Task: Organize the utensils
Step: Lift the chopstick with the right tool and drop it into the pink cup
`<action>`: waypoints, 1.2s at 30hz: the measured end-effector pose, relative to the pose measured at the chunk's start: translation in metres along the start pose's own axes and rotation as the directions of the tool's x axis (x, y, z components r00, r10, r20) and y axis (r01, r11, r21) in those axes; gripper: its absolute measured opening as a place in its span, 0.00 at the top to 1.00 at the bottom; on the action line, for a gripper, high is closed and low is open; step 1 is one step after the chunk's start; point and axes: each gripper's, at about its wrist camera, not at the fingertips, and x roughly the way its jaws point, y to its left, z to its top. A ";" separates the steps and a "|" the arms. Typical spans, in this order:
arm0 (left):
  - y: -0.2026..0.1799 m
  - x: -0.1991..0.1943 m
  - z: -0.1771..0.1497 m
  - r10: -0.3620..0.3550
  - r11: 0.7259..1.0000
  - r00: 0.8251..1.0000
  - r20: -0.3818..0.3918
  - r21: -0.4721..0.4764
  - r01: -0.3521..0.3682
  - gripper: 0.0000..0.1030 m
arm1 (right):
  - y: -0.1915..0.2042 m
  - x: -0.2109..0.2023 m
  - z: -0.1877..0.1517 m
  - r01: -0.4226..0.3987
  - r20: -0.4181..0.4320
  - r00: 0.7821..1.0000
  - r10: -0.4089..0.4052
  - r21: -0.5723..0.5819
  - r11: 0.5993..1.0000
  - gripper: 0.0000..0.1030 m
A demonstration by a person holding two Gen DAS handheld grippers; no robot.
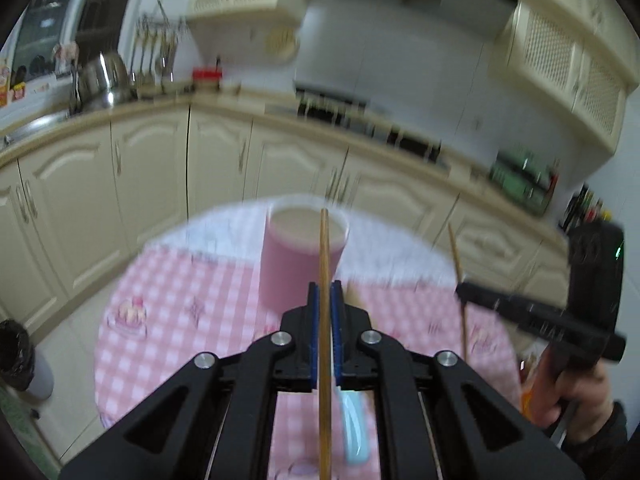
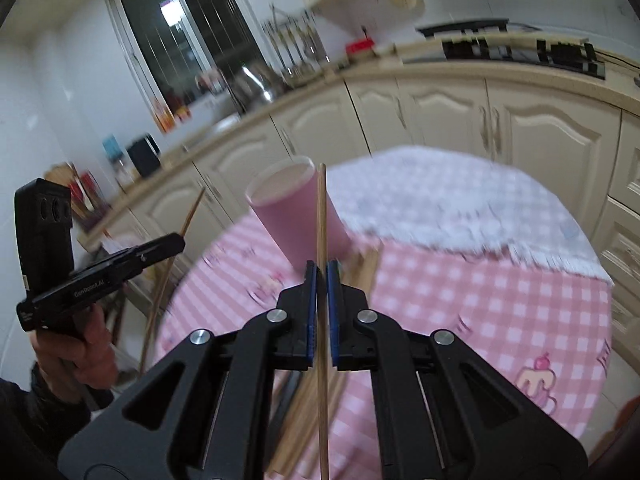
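A pink cup (image 1: 300, 256) stands on the round table with the pink checked cloth (image 1: 168, 320); it also shows in the right wrist view (image 2: 298, 216). My left gripper (image 1: 325, 292) is shut on a wooden chopstick (image 1: 324, 248), held upright just before the cup. My right gripper (image 2: 321, 272) is shut on another wooden chopstick (image 2: 321, 216), also upright near the cup. Each gripper shows in the other's view, the right gripper (image 1: 464, 292) with its chopstick (image 1: 456, 252), the left gripper (image 2: 176, 242) with its chopstick (image 2: 192, 212).
A light blue spoon (image 1: 354, 428) lies on the cloth under my left gripper. More wooden chopsticks (image 2: 360, 276) lie on the table beside the cup. Cream kitchen cabinets (image 1: 152, 184) and a counter ring the table. A dark bin (image 1: 16, 356) stands on the floor at left.
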 end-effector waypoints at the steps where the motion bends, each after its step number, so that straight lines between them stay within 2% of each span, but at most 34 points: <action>1: -0.002 -0.003 0.006 -0.006 1.000 0.999 0.038 -0.007 0.006 0.95 | 0.003 -0.002 0.002 -0.011 0.015 1.000 0.011 0.001 1.000 0.95; 4: -0.005 -0.010 0.023 -0.018 1.000 0.992 0.127 -0.020 0.020 0.95 | 0.014 -0.004 0.022 -0.057 0.073 0.996 0.058 -0.008 0.998 0.95; 8: -0.008 -0.007 0.049 -0.014 0.999 0.984 0.178 -0.026 0.019 0.95 | 0.030 -0.005 0.052 -0.092 0.126 0.987 0.096 -0.036 0.995 0.95; 11: -0.010 -0.004 0.069 -0.017 0.999 0.972 0.235 -0.028 0.024 0.95 | 0.037 -0.002 0.078 -0.112 0.165 0.979 0.120 -0.052 0.992 0.95; 15: -0.011 -0.001 0.101 -0.008 0.999 0.943 0.333 -0.030 0.019 0.95 | 0.046 0.001 0.112 -0.131 0.219 0.965 0.143 -0.072 0.989 0.95; 17: -0.012 0.004 0.116 0.007 1.000 0.923 0.384 -0.029 0.004 0.95 | 0.051 0.006 0.130 -0.130 0.237 0.960 0.148 -0.089 0.988 0.95; 22: -0.008 0.031 0.150 0.037 0.999 0.895 0.445 -0.052 -0.015 0.95 | 0.054 0.029 0.168 -0.096 0.278 0.953 0.122 -0.105 0.990 0.95; 26: 0.000 0.057 0.163 0.061 0.997 0.880 0.472 -0.073 -0.030 0.95 | 0.043 0.057 0.177 -0.065 0.279 0.956 0.089 -0.092 0.994 0.95; 30: 0.007 0.087 0.157 0.085 0.995 0.884 0.460 -0.080 -0.053 0.95 | 0.035 0.082 0.173 -0.056 0.252 0.965 0.076 -0.086 0.995 0.95; 36: 0.016 0.117 0.133 0.100 0.994 0.905 0.413 -0.073 -0.076 0.95 | 0.028 0.102 0.159 -0.038 0.201 0.978 0.055 -0.086 0.996 0.94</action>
